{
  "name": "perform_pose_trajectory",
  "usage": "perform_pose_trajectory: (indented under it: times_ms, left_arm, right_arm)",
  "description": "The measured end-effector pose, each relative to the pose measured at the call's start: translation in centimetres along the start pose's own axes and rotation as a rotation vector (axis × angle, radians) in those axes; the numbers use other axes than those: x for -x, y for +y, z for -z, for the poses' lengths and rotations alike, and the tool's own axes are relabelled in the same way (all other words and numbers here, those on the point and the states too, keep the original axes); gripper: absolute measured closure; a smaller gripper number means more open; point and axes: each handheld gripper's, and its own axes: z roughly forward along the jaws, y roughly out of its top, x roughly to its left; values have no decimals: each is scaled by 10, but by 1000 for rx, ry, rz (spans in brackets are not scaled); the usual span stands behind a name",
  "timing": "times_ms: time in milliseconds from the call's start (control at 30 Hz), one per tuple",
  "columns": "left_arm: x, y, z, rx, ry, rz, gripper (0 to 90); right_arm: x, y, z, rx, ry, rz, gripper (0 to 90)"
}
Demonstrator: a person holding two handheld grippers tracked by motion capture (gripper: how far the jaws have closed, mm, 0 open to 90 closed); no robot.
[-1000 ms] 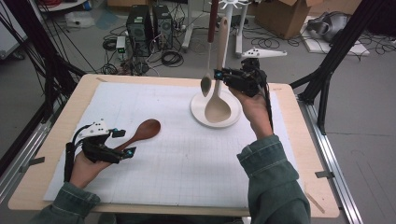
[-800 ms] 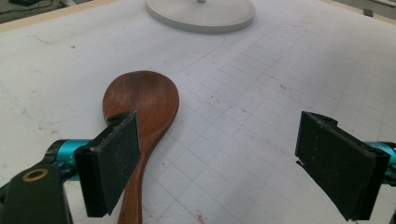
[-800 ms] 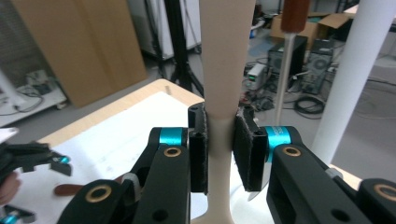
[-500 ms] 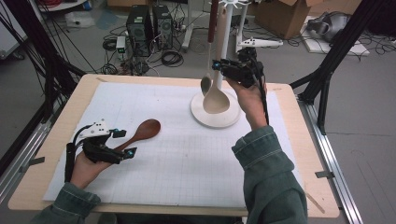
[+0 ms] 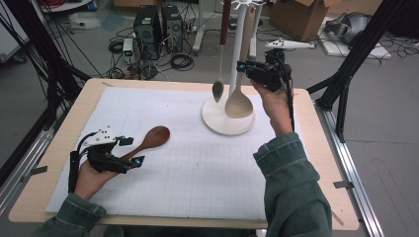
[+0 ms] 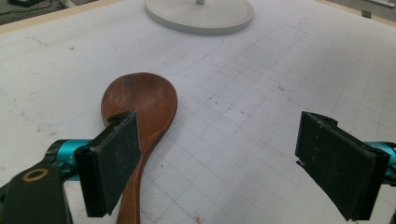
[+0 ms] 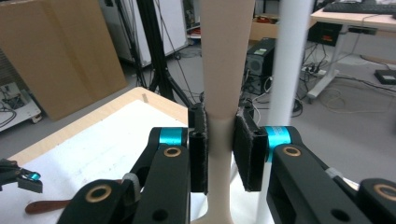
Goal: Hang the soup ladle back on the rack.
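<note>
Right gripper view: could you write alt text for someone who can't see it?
Two black fingers clamp the pale spoon by its handle, upright beside a white pole. Below lies a corner of the table; behind stand a cardboard box and cables on the floor.

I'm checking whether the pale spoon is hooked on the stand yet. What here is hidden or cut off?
- High view: the stand's hooks are cut by the top edge, as is the pale spoon's handle end.
- Right gripper view: the right gripper is shut on the handle; its top is cropped.
- Left gripper view: one of the left gripper's fingers covers the dark spoon's neck.
</note>
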Motion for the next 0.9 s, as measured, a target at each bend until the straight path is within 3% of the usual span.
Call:
perform_pose_trajectory:
  times_ms: [300, 900]
  left_arm:
    - [0, 0, 0, -3, 4, -3, 146]
    - [0, 0, 0, 1, 0, 3, 145]
  right_arm:
    - [16, 4, 2, -11, -18, -11, 776]
    - [25, 4, -11, -51, 15, -26, 776]
